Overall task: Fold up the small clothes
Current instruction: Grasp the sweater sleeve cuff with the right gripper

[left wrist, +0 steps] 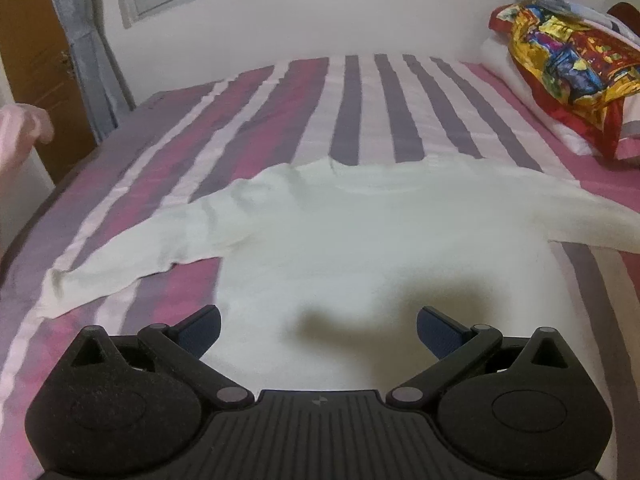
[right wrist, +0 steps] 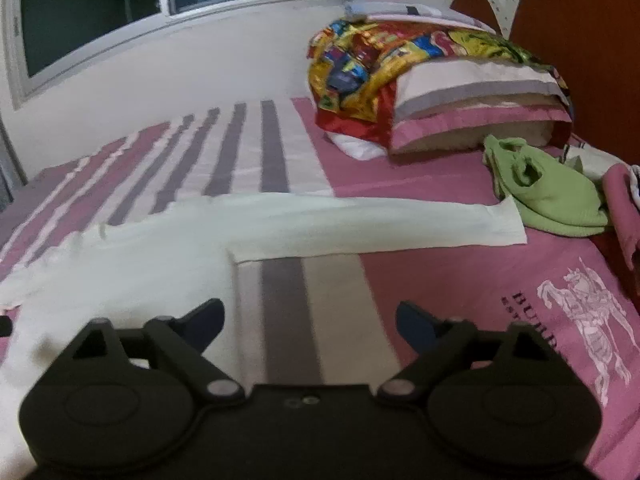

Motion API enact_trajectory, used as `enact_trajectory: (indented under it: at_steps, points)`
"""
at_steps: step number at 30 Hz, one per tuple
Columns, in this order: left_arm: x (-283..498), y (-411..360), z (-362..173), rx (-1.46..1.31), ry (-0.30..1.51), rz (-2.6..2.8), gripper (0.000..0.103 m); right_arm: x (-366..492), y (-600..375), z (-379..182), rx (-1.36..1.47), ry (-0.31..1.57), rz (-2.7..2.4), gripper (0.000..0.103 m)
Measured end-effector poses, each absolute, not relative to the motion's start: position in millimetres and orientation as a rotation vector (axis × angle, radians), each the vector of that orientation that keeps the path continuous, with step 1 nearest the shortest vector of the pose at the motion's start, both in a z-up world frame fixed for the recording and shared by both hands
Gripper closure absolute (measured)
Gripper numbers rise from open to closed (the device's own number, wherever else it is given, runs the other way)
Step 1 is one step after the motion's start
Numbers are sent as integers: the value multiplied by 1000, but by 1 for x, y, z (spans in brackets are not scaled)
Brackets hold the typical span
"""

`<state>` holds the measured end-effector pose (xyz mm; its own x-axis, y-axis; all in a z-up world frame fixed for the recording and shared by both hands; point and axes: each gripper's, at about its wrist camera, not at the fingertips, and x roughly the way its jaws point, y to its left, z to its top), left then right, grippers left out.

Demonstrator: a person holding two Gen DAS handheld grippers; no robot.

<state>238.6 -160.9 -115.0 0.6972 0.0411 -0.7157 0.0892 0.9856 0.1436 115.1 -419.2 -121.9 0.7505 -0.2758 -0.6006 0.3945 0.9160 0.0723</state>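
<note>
White long-sleeved top [left wrist: 360, 240] lay spread flat on striped bedsheet [left wrist: 360, 112], body centred, both sleeves extended sideways; right sleeve [right wrist: 380, 224] reached toward green garment [right wrist: 548, 196], cuff just beside it. No fold visible: judged at start, sleeves and body all left to fold. Left gripper [left wrist: 319, 330] hovered over lower body of top, jaws spread wide, nothing between pads. Right gripper [right wrist: 310, 322] hovered over sheet just beside hem corner, jaws likewise apart, empty. Green garment and pink cloth [right wrist: 620, 200] waited unfolded near pillow [right wrist: 480, 120], under colourful blanket [right wrist: 380, 60].
</note>
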Motion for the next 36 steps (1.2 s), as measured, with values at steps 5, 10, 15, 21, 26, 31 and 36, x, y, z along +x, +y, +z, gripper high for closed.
enact_trajectory:
  at_steps: [5, 10, 15, 21, 26, 31, 36]
  points:
    - [267, -181, -132, 186, 813, -28, 0, 137, -461, -139, 247, 645, -422, 27]
    - [292, -200, -147, 211, 814, -20, 0, 156, -502, -155, 294, 668, -480, 31]
    - [316, -212, -156, 216, 813, -17, 0, 175, -542, -171, 371, 687, -521, 31]
    - [337, -215, -171, 212, 826, -8, 0, 195, -582, -193, 502, 711, -558, 40]
    - [346, -210, -182, 207, 842, 5, 0, 201, -609, -200, 590, 669, -606, 41]
    - [349, -203, -184, 203, 844, 11, 0, 202, -642, -204, 677, 609, -700, 61]
    - [352, -198, -184, 205, 847, 21, 0, 197, -661, -204, 677, 575, -768, 79]
